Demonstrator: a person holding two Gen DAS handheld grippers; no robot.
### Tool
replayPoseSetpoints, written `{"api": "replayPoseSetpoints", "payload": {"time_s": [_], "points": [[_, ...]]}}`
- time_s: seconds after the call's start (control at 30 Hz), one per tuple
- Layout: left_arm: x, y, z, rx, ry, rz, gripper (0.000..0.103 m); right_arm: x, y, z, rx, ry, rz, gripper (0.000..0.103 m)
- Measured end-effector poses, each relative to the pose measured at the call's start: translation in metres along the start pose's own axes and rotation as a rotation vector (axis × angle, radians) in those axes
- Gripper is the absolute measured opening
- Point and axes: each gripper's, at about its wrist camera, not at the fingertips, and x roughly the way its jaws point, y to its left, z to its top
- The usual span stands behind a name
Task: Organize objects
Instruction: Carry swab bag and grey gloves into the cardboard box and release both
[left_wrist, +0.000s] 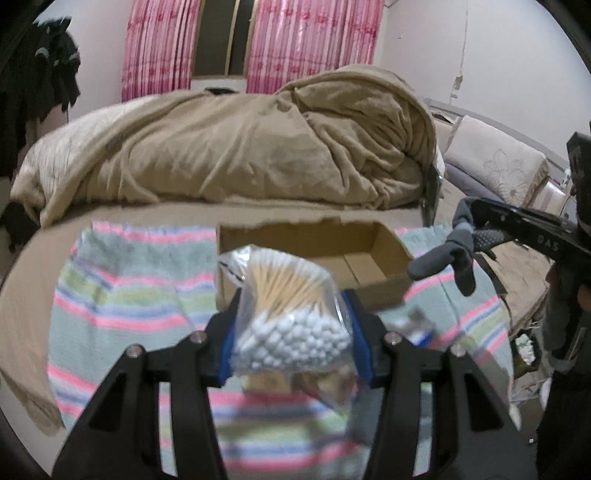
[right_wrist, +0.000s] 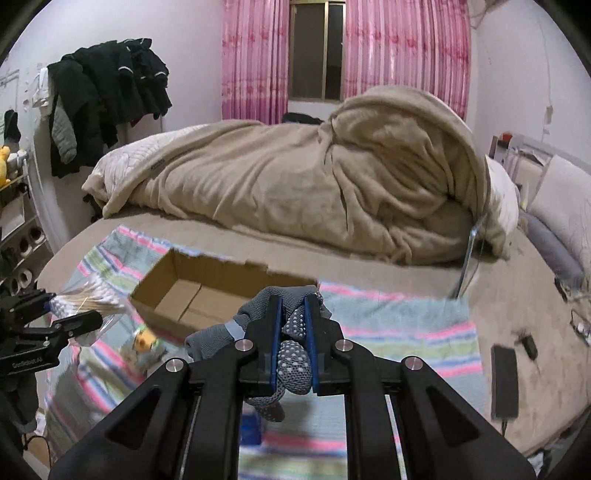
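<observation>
Left wrist view: a swab bag (left_wrist: 291, 314) is clamped between the left gripper (left_wrist: 291, 332) jaws, before the box (left_wrist: 373, 258); the slick bag could be dropped.

Right wrist view: a sock (right_wrist: 291, 350) is pinched in the nearly closed right gripper (right_wrist: 293, 343), near the box (right_wrist: 192, 295), dangling ends risking a snag.

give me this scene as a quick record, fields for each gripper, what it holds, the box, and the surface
left gripper: shut on bag of cotton swabs, held above the towel
right gripper: shut on grey sock with white grip dots
cardboard box: open, nothing visible inside, resting on the towel
surface: striped towel spread on the bed
behind: tan blanket heaped up
</observation>
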Motion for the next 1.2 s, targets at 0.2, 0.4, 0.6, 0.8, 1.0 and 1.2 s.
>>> {"api": "replayPoseSetpoints", "payload": {"time_s": [0.2,0.4,0.6,0.8,1.0,1.2], "points": [[0.018,0.004,0.041,0.054,-0.035,0.022,0.051,0.021,0.005,0.022,-0.031,-0.019,-0.011,0.013],[0.042,0.013,0.059,0.059,-0.026,0.039,0.051,0.056,0.011,0.033,-0.082,0.005,-0.022,0.013],[0.084,0.032,0.055,-0.001,0.053,0.035,0.051,0.093,0.01,0.03,-0.076,0.051,-0.006,0.013],[0.119,0.034,0.046,0.014,0.119,0.041,0.052,0.133,0.013,0.018,-0.068,0.12,0.011,0.013],[0.149,0.035,0.031,0.028,0.198,0.054,0.053,0.16,0.006,0.004,-0.048,0.184,0.024,0.014],[0.155,0.036,0.029,0.03,0.226,0.06,0.062,0.173,-0.007,-0.004,0.008,0.239,0.075,0.02]]}}
